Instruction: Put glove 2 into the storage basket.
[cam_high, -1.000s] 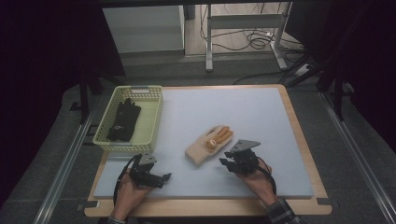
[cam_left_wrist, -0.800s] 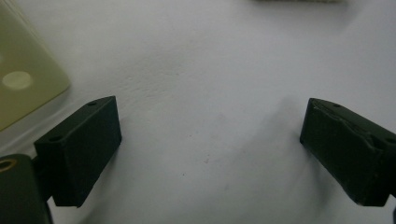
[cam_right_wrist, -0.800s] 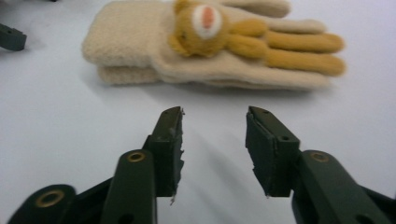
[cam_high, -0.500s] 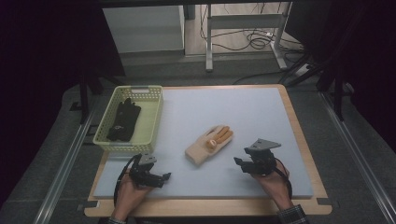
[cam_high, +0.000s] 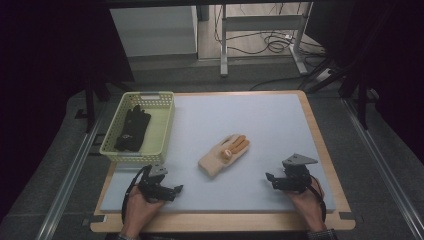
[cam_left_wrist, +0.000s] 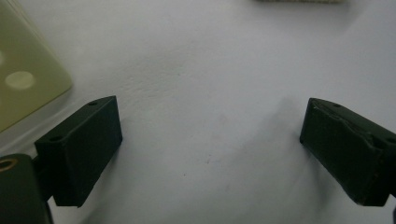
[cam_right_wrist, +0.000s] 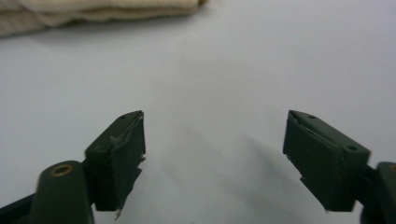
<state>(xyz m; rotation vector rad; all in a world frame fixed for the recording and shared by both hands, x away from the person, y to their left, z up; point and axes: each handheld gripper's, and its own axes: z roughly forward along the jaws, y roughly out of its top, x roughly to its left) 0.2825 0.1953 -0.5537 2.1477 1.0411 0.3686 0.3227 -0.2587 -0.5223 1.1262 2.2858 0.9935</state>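
**Jaws wide, nothing held**

Both pairs of jaws are held wide apart over bare mat. The right gripper (cam_high: 272, 181) has just been opening its jaws, with nothing between them, and is seen to the right of the glove (cam_high: 223, 155), clear of it. The left gripper (cam_high: 175, 190) is seen left of the glove, just below the basket (cam_high: 165, 125).

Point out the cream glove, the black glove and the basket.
cream glove (cam_high: 220, 159), high view, on its palm.
black glove (cam_high: 132, 129), high view, mid-glove, inside the basket.
basket (cam_high: 169, 120), high view, on its right rim.
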